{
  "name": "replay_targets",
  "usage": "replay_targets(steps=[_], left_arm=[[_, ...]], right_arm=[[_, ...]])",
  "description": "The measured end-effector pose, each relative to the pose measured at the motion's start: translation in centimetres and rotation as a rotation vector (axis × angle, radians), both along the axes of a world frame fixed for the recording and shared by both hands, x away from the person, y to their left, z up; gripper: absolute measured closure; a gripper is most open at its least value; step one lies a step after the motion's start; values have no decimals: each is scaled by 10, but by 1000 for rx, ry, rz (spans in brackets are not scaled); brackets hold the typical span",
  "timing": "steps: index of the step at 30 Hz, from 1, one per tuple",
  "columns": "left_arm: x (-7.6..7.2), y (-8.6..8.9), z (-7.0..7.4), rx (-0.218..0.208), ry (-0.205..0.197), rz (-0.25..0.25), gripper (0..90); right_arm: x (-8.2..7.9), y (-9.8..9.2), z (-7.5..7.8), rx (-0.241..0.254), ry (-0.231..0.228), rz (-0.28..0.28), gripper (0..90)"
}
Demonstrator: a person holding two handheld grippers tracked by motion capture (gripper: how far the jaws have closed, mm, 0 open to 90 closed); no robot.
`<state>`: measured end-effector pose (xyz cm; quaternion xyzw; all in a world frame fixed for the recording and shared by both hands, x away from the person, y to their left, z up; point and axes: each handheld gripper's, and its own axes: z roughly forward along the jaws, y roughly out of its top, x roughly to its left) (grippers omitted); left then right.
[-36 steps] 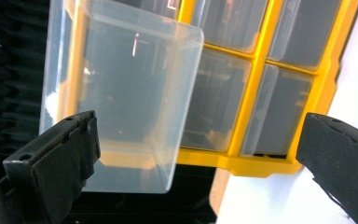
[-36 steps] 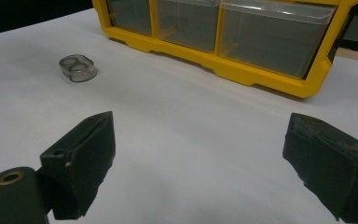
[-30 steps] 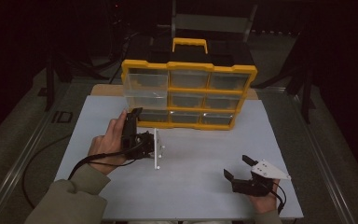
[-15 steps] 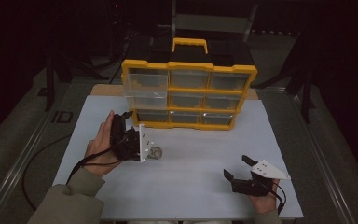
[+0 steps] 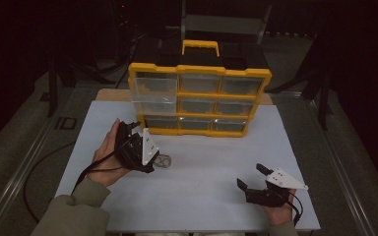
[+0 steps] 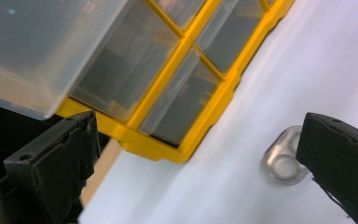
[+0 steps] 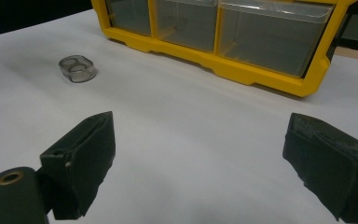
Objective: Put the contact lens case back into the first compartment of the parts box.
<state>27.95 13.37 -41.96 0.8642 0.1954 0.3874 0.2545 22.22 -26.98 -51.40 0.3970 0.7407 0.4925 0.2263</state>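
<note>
My left gripper [image 5: 152, 156] is spread wide, one jaw just beside the clear ring piece [image 5: 164, 161] lying mid-worktop, left of centre. Right gripper [image 5: 252, 183], also spread, sits near the front right corner, empty. Organizer [image 5: 200, 98] stands at the back edge.

yellow drawer organizer [image 5: 199, 101]: upright, top-left drawer pulled out | white table [image 5: 202, 196]

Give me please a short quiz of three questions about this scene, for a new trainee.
1. True or false: the left gripper has its jaws closed on the small clear piece.
2. Which drawer of the yellow organizer is pulled out? A) top left B) bottom right C) middle
3. Fill in: the right gripper rests on the white ____.

Key
1. False: the jaws stand open and the piece lies on the sheet beside one jaw.
2. A
3. sheet
</note>
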Motion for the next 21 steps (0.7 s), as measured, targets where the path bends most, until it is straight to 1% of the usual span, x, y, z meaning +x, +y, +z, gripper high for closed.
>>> replay_targets(steps=[4, 7, 9, 16, 21], left_arm=[[2, 1, -4, -14, 50, -11, 5], [4, 1, -7, -8, 88, -21, 5], [6, 1, -9, -11, 111, -29, 4], [13, 1, -13, -44, 205, -65, 4], [20, 2, -17, -70, 290, -103, 5]], right_arm=[[0, 0, 0, -1, 0, 3, 96], [0, 0, 0, -1, 0, 2, 96], [0, 0, 0, -1, 0, 2, 97], [0, 0, 0, 0, 0, 3, 96], [0, 0, 0, -3, 1, 3, 97]])
